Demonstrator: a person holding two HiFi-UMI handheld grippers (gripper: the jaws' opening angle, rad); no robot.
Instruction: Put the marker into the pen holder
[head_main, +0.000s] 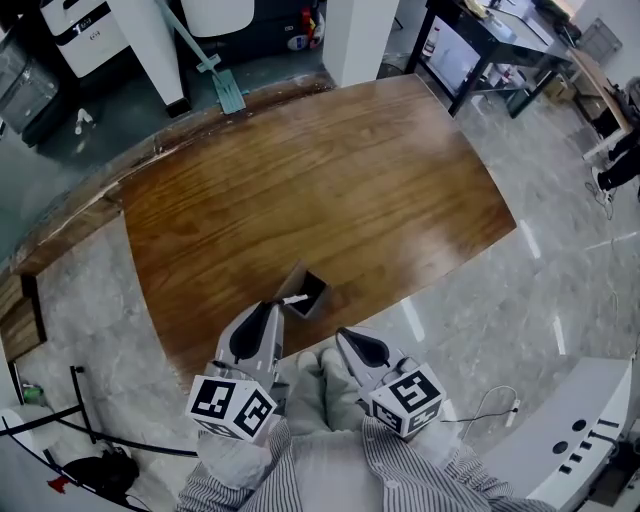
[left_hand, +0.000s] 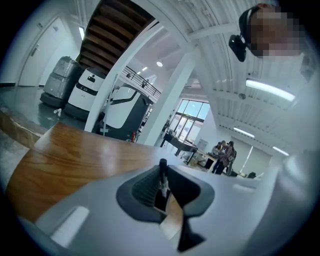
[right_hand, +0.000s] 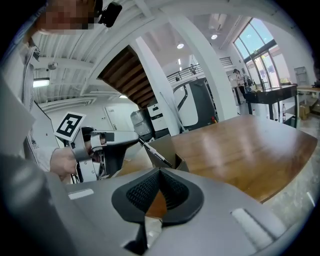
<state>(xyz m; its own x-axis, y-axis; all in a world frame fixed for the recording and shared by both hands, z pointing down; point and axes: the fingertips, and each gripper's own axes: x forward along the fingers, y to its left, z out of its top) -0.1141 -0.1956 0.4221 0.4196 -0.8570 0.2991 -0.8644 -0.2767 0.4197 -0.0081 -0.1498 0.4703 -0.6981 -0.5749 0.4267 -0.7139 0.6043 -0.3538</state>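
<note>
Marker (head_main: 294, 299) clenched in left hand-held gripper (head_main: 275, 306) at pen holder (head_main: 316, 299) on wooden table (head_main: 320, 180); right hand-held gripper (head_main: 346, 339) closed empty.

Pen holder (head_main: 306, 293) on table (head_main: 330, 180) edge, L gripper (head_main: 272, 308) w/ marker (head_main: 293, 299) left, R gripper (head_main: 345, 338) right

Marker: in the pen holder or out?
Out: the marker is clamped in the left gripper, tip angled down at the pen holder mouth, not released.

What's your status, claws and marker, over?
Left claw shut on marker, slanted at pen holder mouth, not released. Right claw shut, empty. Nothing blocking.
</note>
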